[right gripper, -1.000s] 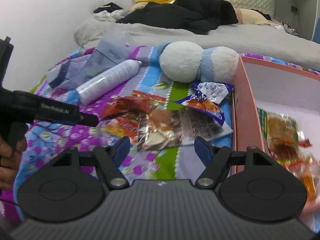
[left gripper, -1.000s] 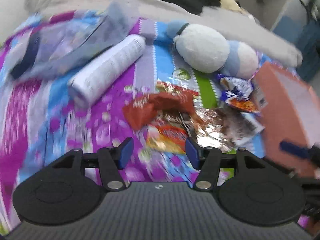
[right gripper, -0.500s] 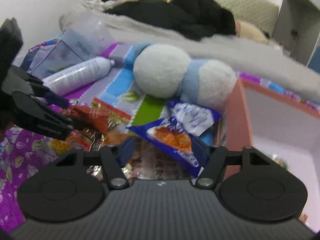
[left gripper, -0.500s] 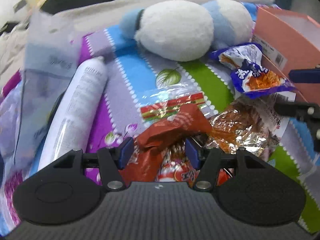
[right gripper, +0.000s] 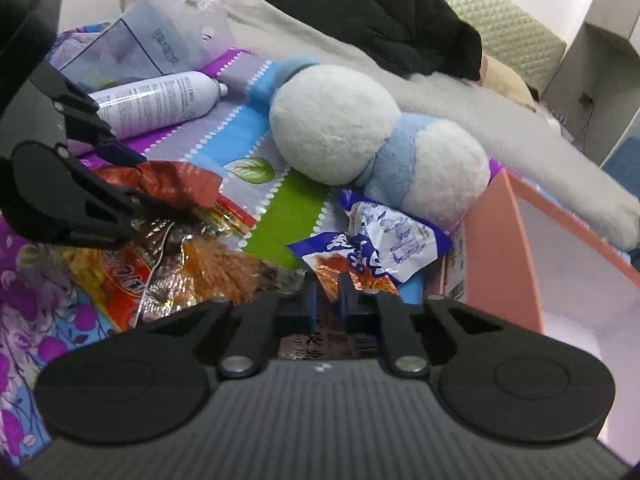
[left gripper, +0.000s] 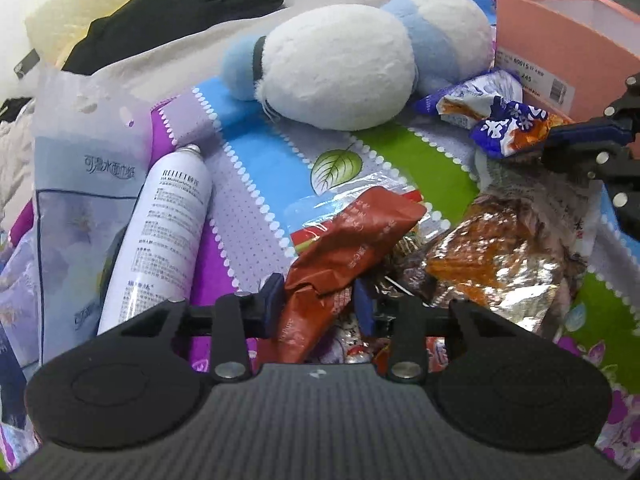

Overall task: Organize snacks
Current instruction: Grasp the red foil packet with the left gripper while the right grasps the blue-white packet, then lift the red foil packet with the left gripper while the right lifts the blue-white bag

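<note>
Snack packets lie in a heap on a patterned bedspread. My left gripper [left gripper: 318, 302] has a crumpled red snack packet [left gripper: 352, 236] filling the gap between its blue pads, and its jaws are closing on it. The right wrist view shows the same left gripper [right gripper: 132, 172] pinching the red packet [right gripper: 172, 178]. My right gripper [right gripper: 327, 302] is closing, almost together, on the orange lower edge of a blue and white snack packet [right gripper: 384, 240]. In the left wrist view the right gripper [left gripper: 560, 140] pinches that blue packet [left gripper: 492, 120] beside a pink box [left gripper: 560, 40].
A white and blue plush toy [left gripper: 340, 64] lies behind the snacks. A white spray bottle [left gripper: 168, 232] and a clear plastic bag [left gripper: 80, 140] lie at the left. Foil packets [left gripper: 492, 264] and an orange packet [right gripper: 120, 276] stay in the heap. Black clothing [right gripper: 400, 20] is piled further back.
Both grippers came down and forward to the snack heap. The left jaws narrowed onto the red packet. The right jaws went from wide apart to pinching the blue and white packet's edge.
</note>
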Available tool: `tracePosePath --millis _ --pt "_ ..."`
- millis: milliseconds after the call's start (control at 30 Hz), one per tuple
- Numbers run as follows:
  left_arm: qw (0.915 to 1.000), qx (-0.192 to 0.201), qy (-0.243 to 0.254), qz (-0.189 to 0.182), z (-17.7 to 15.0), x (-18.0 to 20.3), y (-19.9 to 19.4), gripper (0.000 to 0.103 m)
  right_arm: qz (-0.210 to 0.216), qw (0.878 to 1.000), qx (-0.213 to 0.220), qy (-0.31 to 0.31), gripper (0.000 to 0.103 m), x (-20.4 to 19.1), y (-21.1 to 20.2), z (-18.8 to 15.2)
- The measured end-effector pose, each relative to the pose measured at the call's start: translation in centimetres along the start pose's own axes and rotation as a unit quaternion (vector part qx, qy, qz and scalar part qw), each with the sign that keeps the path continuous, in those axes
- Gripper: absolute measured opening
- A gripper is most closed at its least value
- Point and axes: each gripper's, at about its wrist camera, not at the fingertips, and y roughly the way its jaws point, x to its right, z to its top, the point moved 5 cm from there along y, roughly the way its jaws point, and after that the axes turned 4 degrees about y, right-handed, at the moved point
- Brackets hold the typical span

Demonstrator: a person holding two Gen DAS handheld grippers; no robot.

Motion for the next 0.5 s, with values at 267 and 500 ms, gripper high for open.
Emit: tracePosePath --millis 267,500 --pt "0.9984 0.01 -0.056 -0.002 -0.7 1.1 -4.8 0.042 0.017 1.0 0.02 -0.017 0.005 -0.4 -4.1 0.4" --pt "0.9933 0.012 -0.115 -0.01 -2.6 2.6 -10.7 0.042 0.028 0.999 0.023 -0.022 0.003 -0.7 -8.4 -0.8"
